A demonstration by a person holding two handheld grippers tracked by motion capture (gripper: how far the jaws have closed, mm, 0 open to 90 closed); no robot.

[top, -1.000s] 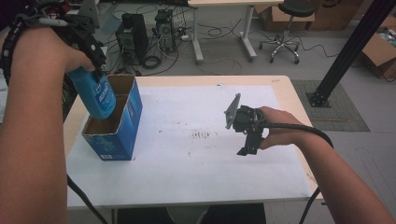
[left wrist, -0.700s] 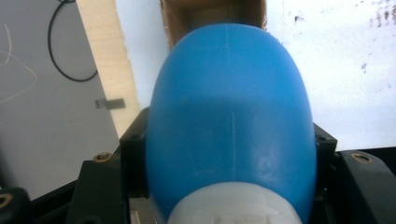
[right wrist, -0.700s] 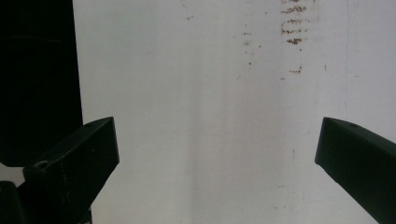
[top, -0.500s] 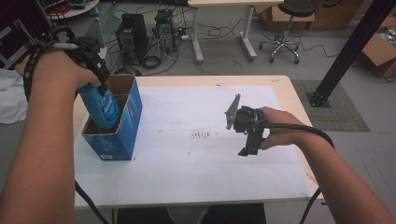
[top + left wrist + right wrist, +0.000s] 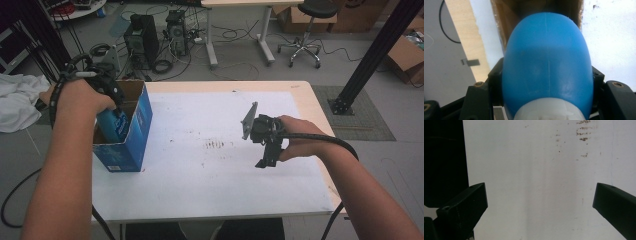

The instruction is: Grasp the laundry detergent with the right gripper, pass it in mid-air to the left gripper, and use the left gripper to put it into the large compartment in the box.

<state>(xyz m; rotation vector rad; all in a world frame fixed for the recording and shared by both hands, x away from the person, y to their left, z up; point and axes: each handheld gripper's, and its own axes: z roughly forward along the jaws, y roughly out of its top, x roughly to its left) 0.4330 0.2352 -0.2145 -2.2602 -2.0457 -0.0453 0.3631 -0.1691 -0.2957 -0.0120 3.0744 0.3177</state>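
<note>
The step in hand looked like packing: the left claw (image 5: pixel 111 102) was clenched on a blue bottle (image 5: pixel 114 125) and held it partway down inside the open blue cardboard box (image 5: pixel 131 145), which stood at the left edge of the worktop (image 5: pixel 210 180). In the left gripper view the bottle (image 5: pixel 546 67) sat squeezed between the two black jaws, its white cap end nearest the camera and its rounded blue body pointing down into the brown interior of the box (image 5: pixel 501 27). Whether its base already touched the box floor could not be told (the walls hid it).

The right claw (image 5: pixel 265 145) hovered well apart over the middle of the worktop, released and empty; the right gripper view showed its jaws spread wide over the bare, lightly stained white surface (image 5: pixel 536 182).

By my judgement the next move called for lowering the bottle until it rested on the bottom, then spreading the left jaws and lifting straight up, clear of the cardboard flaps.
</note>
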